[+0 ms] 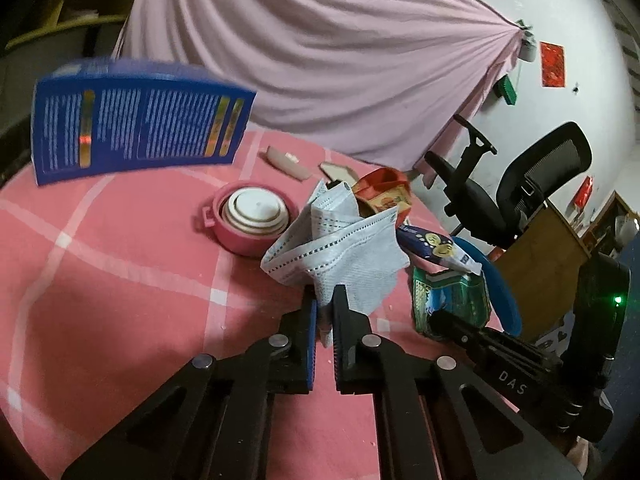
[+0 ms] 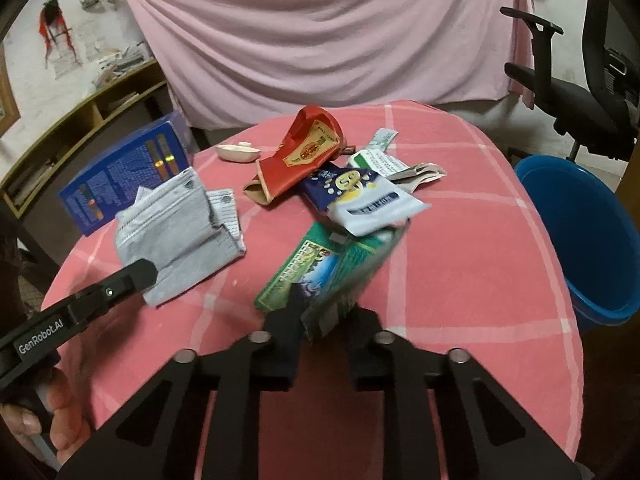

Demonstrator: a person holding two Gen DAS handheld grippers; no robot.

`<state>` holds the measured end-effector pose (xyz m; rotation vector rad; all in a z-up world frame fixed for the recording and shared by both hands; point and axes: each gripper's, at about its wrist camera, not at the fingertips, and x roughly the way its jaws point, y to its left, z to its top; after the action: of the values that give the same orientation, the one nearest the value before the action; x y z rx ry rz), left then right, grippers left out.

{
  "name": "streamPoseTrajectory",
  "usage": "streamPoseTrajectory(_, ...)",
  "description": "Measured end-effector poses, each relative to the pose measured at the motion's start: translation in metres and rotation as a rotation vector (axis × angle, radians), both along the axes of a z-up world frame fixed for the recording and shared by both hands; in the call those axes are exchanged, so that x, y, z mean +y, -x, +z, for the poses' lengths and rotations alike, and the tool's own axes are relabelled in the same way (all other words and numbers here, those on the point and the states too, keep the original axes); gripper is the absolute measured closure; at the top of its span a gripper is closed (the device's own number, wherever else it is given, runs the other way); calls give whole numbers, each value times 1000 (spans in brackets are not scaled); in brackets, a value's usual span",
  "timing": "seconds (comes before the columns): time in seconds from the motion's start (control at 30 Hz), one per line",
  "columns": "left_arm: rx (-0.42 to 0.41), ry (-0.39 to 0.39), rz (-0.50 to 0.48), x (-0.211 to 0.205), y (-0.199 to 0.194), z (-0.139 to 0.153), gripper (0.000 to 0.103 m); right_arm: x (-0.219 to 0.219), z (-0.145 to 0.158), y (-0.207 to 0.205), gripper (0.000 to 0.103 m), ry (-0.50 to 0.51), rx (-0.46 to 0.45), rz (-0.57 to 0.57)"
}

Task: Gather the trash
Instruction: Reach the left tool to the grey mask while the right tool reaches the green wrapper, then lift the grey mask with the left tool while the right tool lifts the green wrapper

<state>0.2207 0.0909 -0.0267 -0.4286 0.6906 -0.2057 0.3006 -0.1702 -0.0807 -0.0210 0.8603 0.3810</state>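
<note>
My left gripper [image 1: 324, 298] is shut on a crumpled pale blue face mask [image 1: 340, 248], which stands up from its pads above the pink checked tablecloth [image 1: 120, 280]. In the right wrist view my right gripper [image 2: 324, 308] is shut on one end of a green packet [image 2: 328, 268], held tilted over the cloth. The same packet [image 1: 452, 300] shows at the right of the left wrist view, with the right gripper [image 1: 438, 320] below it. A red packet [image 2: 308, 152], a blue and white wrapper [image 2: 360, 196] and a printed paper [image 2: 380, 160] lie in a heap behind it.
A blue bucket [image 2: 580, 232] stands beside the table's right edge. A blue box [image 1: 140, 120] stands at the far left, a pink lidded container [image 1: 252, 216] behind the mask. A cream shell-like piece [image 2: 238, 152] lies at the back. An office chair [image 1: 520, 184] is beyond.
</note>
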Motion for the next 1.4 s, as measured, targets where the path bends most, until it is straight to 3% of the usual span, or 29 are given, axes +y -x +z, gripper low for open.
streamPoseTrajectory(0.37,-90,-117,0,-40,33,5,100,-14,0,33,99,-92,-66,33)
streamPoseTrajectory(0.8,-227,-225,25,-89,35,16,100,-50,23,59,100,-161,-285,-3)
streamPoseTrajectory(0.93,-246,-209,26,-100,26,19,100,-59,29,60,100,-159,-335,-13)
streamPoseTrajectory(1.07,-315,-213,14,-123,17,28,100,-72,41,61,100,-164,-394,-32)
streamPoseTrajectory(1.27,-455,-205,-41,-181,-7,47,100,-107,74,61,100,-152,-546,-79)
streamPoseTrajectory(1.4,-502,-201,-99,-221,-29,55,100,-135,96,60,100,-117,-659,-121)
